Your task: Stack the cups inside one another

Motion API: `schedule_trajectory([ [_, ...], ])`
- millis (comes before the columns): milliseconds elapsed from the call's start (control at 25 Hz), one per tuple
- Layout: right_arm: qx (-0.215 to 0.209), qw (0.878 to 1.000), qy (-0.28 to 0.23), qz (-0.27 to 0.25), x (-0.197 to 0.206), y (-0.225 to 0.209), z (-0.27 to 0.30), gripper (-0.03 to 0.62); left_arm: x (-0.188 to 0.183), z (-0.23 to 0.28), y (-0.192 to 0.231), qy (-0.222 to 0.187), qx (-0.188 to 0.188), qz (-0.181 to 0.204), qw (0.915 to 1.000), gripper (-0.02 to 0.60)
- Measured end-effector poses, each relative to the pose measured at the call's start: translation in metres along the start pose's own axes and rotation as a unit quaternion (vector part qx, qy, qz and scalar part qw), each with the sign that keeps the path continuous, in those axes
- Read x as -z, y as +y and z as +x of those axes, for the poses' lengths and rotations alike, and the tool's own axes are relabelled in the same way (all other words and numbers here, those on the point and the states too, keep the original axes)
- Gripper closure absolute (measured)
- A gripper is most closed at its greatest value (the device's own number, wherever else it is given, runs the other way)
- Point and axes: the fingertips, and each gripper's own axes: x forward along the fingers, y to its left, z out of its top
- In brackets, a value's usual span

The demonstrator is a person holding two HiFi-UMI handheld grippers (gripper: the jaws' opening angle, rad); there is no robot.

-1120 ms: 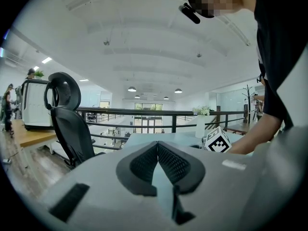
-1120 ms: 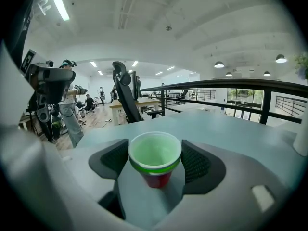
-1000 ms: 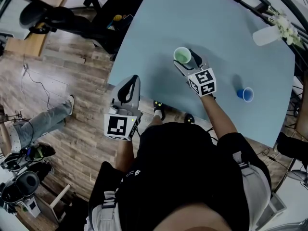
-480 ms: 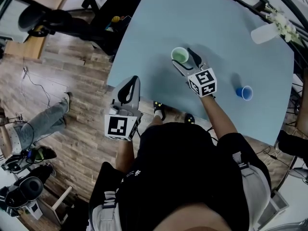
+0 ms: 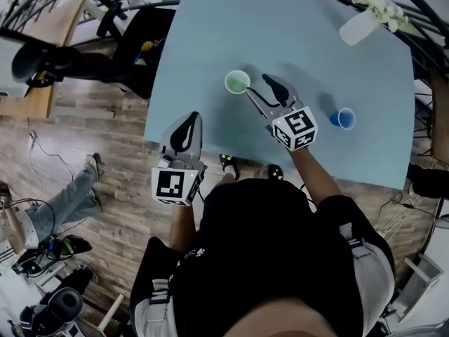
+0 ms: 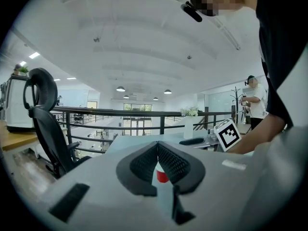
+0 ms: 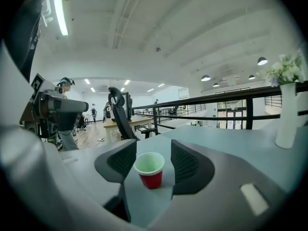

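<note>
A red cup with a green inside [image 5: 237, 82] stands upright on the pale blue table [image 5: 210, 34]. My right gripper [image 5: 256, 84] sits just to its right, apart from it. In the right gripper view the red cup [image 7: 150, 170] stands ahead of my right gripper [image 7: 154, 151], whose jaws are closing with nothing pressed between them. A small blue cup [image 5: 343, 119] stands alone further right. My left gripper [image 5: 184, 133] hovers at the table's near edge, jaws shut and empty. Through my left gripper [image 6: 157, 152] a sliver of the red cup [image 6: 162, 176] shows.
A white vase with flowers [image 5: 361, 25] stands at the table's far right; the vase [image 7: 287, 117] also shows right of the cup. A black office chair [image 6: 45, 124] and a railing [image 6: 125, 113] lie beyond the table's left side. Wooden floor [image 5: 84, 153] lies beside the table.
My right gripper has drawn back from the green-lined cup, which stood right against its jaws before; a gap now shows between them. The left gripper has shifted only a little.
</note>
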Motion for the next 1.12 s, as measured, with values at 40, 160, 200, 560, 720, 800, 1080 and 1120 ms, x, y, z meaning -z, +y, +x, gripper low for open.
schedule_trajectory([
  [40,0.006,1.000,-0.003,0.005,-0.001,-0.003,-0.007,0.366,-0.001,0.005,-0.004,0.000,0.007,0.001,1.0000,0.589],
  [160,0.029,0.999,-0.010,0.020,-0.002,-0.013,-0.026,0.390,-0.001,0.020,-0.015,0.002,0.032,0.007,0.9994,0.589],
  [200,0.040,0.999,-0.013,0.025,-0.002,-0.016,-0.032,0.405,0.000,0.026,-0.019,0.004,0.044,0.009,0.9990,0.589],
  [560,0.158,0.985,-0.037,0.055,0.011,-0.046,-0.117,0.424,-0.002,0.075,-0.081,0.008,0.161,0.028,0.9866,0.589],
  [720,0.218,0.973,-0.040,0.067,0.023,-0.065,-0.167,0.424,-0.003,0.091,-0.116,0.010,0.201,0.034,0.9790,0.589],
  [800,0.246,0.966,-0.039,0.072,0.029,-0.074,-0.189,0.424,-0.002,0.099,-0.130,0.012,0.219,0.035,0.9750,0.589],
  [1080,0.337,0.936,-0.046,0.086,0.047,-0.098,-0.250,0.424,0.002,0.117,-0.171,0.020,0.278,0.044,0.9593,0.589],
  [1120,0.345,0.933,-0.047,0.086,0.049,-0.102,-0.257,0.424,0.003,0.118,-0.176,0.023,0.283,0.046,0.9576,0.589],
])
